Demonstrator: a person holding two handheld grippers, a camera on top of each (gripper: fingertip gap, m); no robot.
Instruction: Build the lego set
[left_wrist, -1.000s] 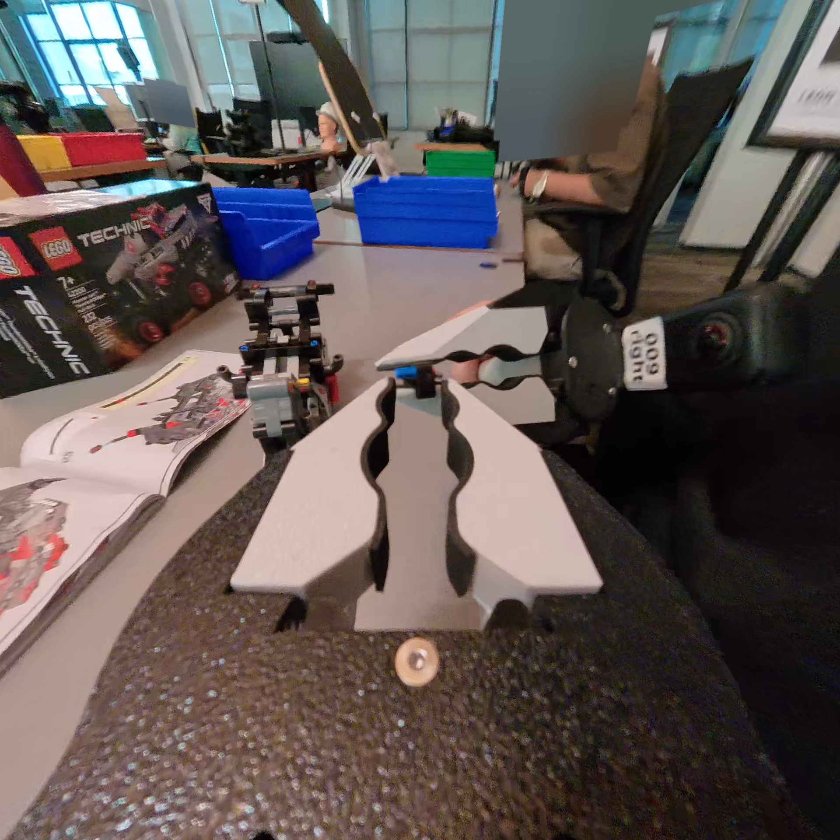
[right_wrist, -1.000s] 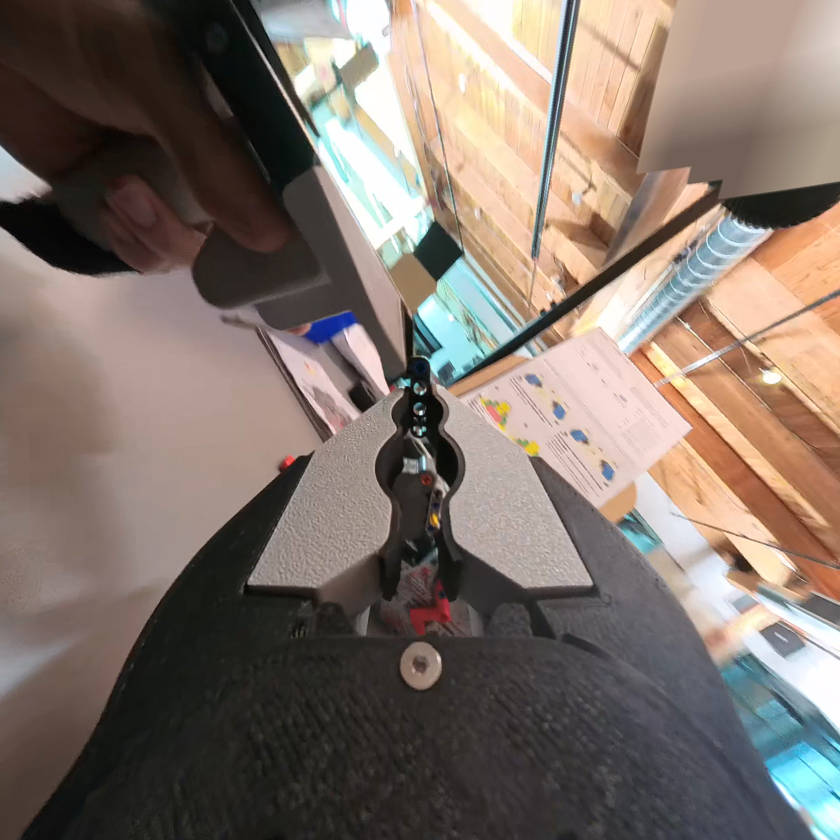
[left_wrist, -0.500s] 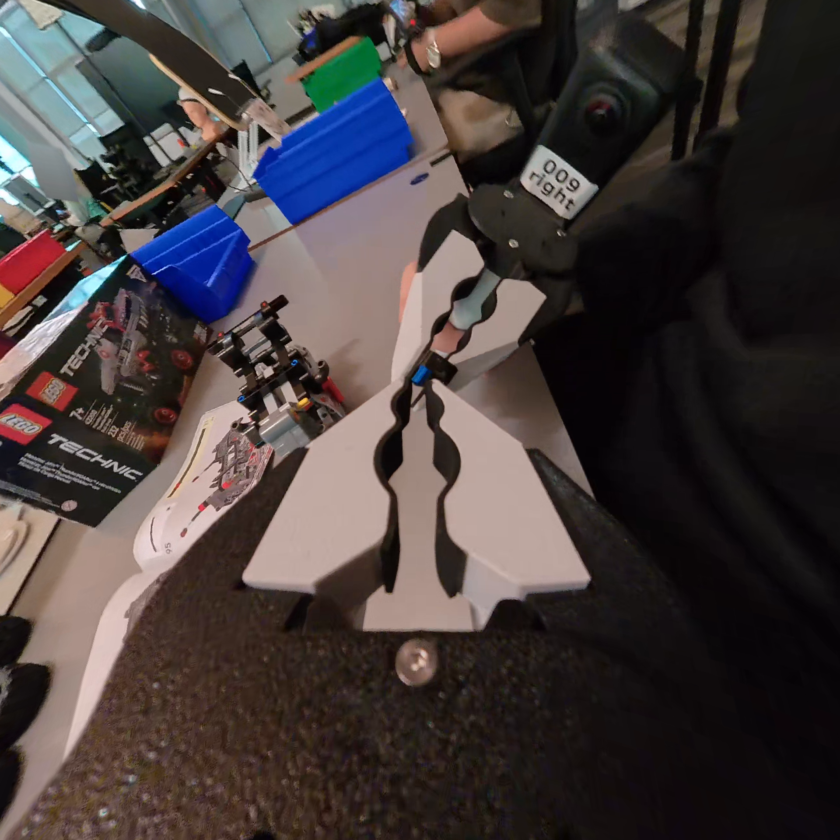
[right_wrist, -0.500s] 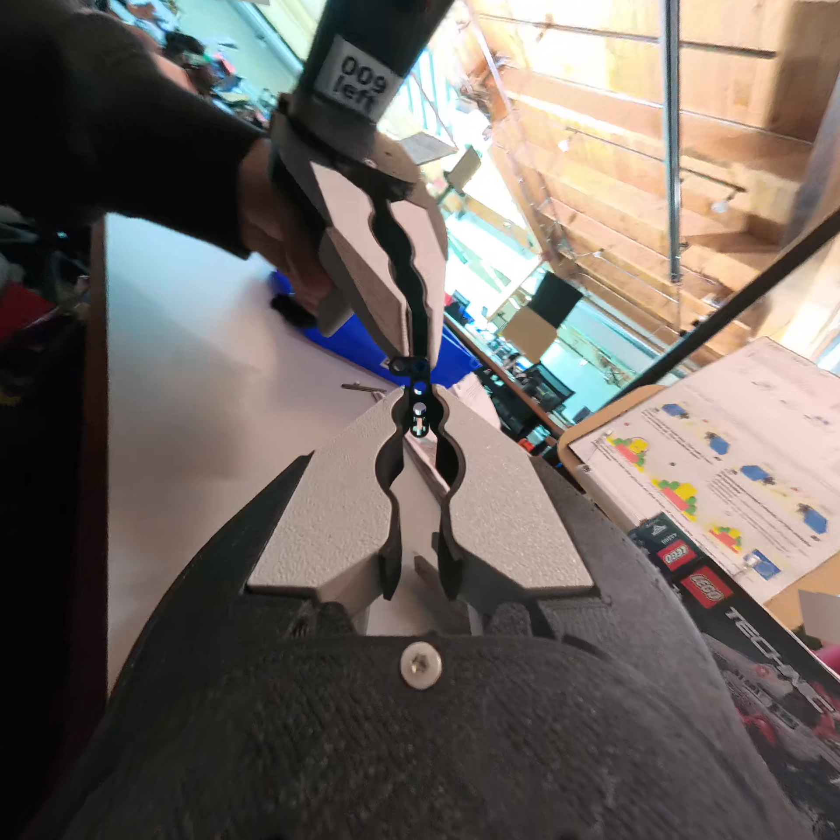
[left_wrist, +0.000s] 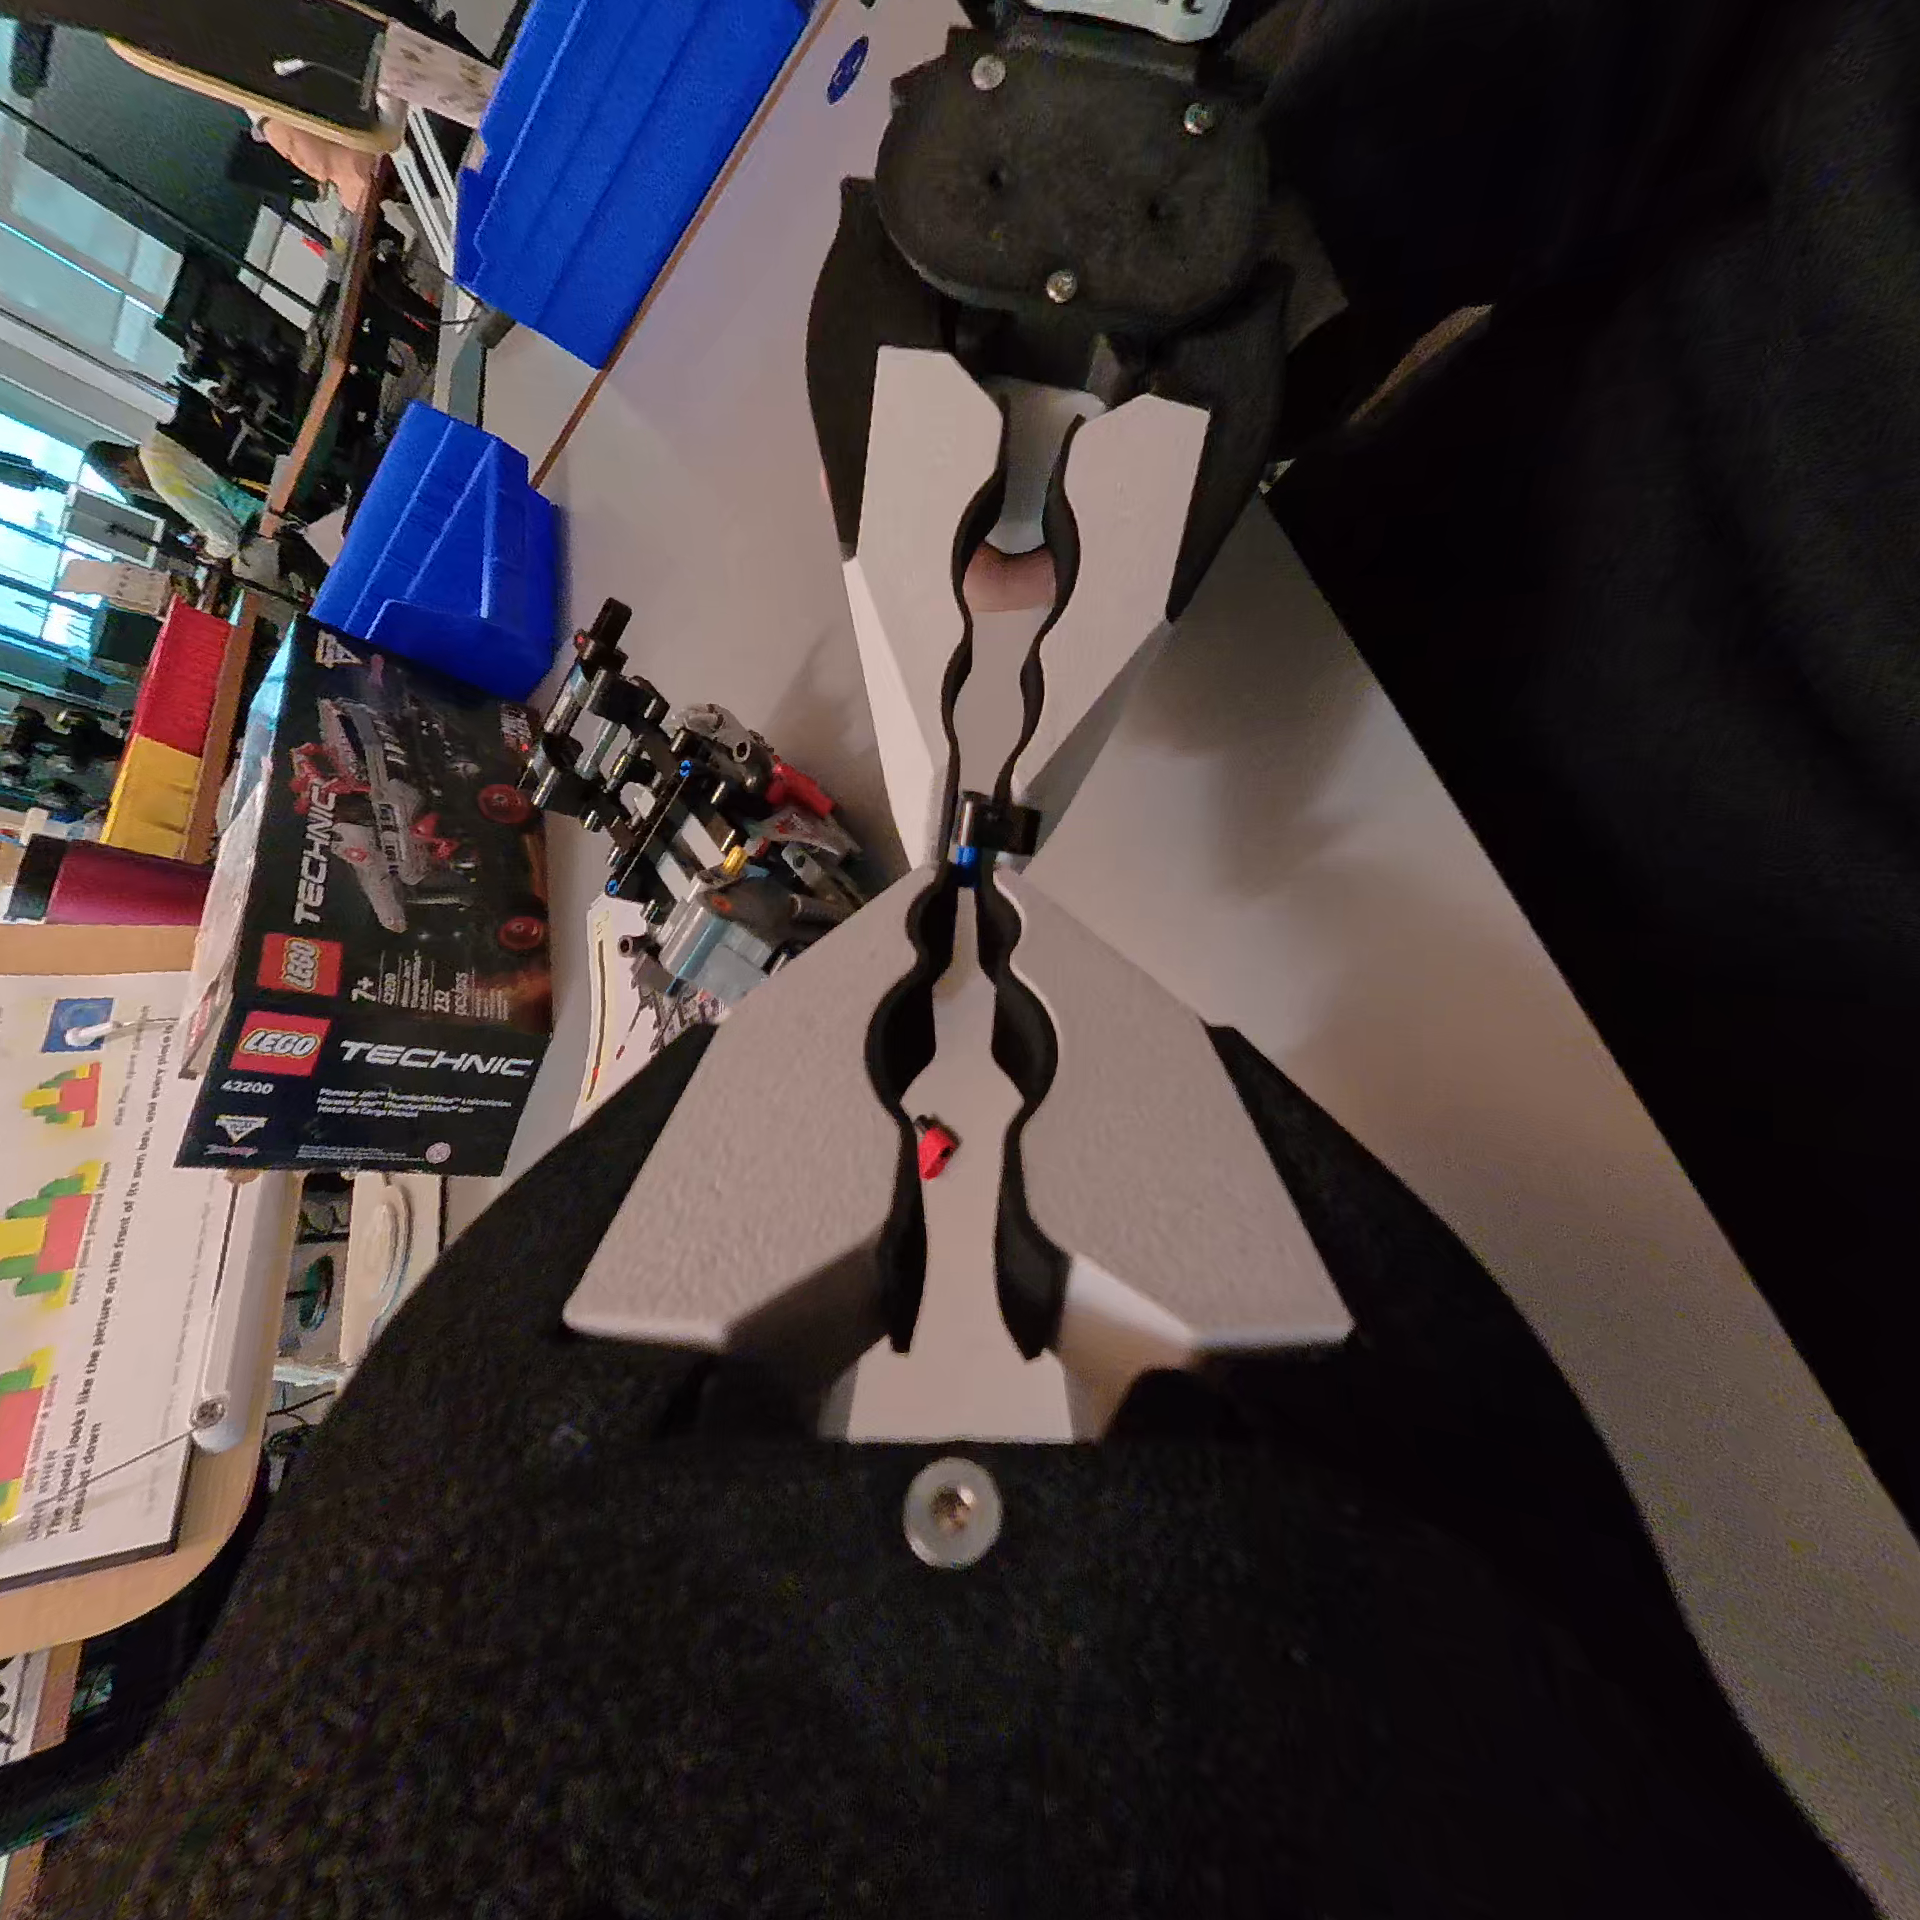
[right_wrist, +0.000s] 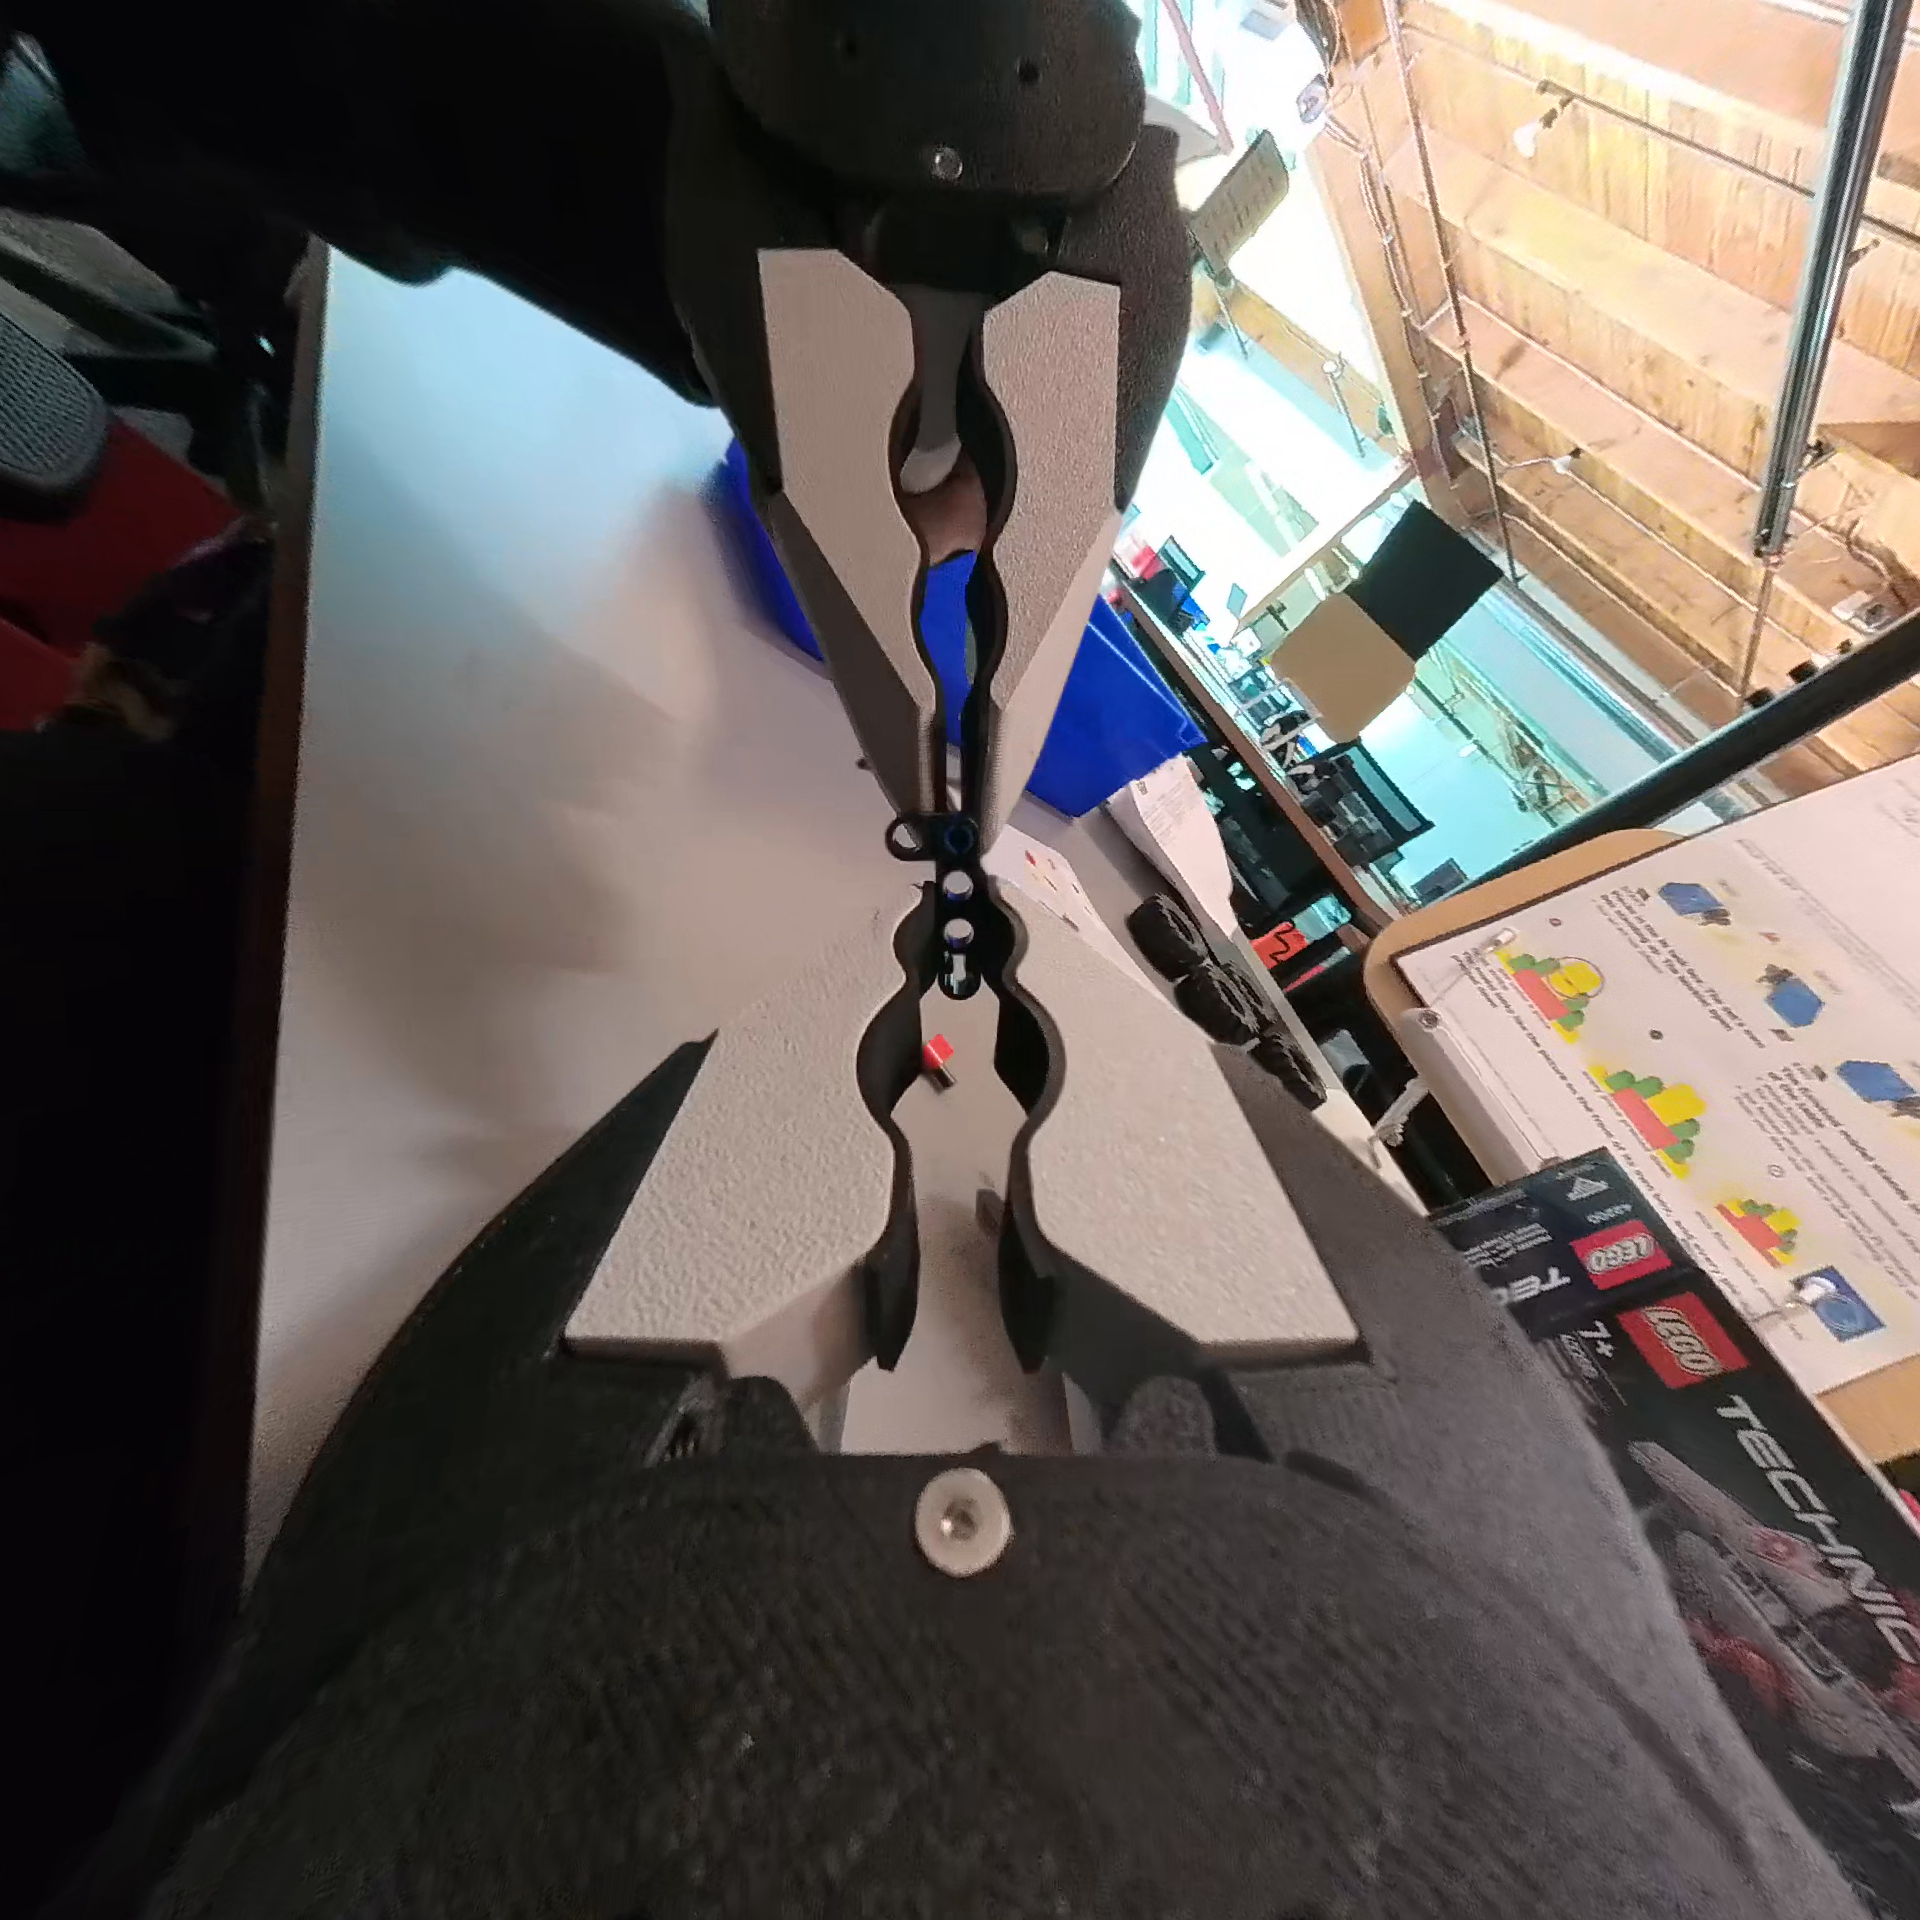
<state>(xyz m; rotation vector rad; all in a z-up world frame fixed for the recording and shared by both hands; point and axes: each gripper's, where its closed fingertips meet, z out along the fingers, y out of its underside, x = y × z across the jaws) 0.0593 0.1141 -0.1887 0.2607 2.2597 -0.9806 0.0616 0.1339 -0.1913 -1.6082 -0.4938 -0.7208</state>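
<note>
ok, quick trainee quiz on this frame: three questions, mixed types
1. True or false: the right gripper is shut on a black beam.
2. What does the left gripper pinch at its tips? A) a blue pin B) a wheel C) the booklet
3. Fill in: the partly built model stands on the ___, next to the lego box.
Key: 1 true; 2 A; 3 table.

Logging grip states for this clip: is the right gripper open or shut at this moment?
Shut. In the right wrist view the right gripper pinches a black holed Technic beam at its fingertips; the left gripper grips that beam's far end.
</note>
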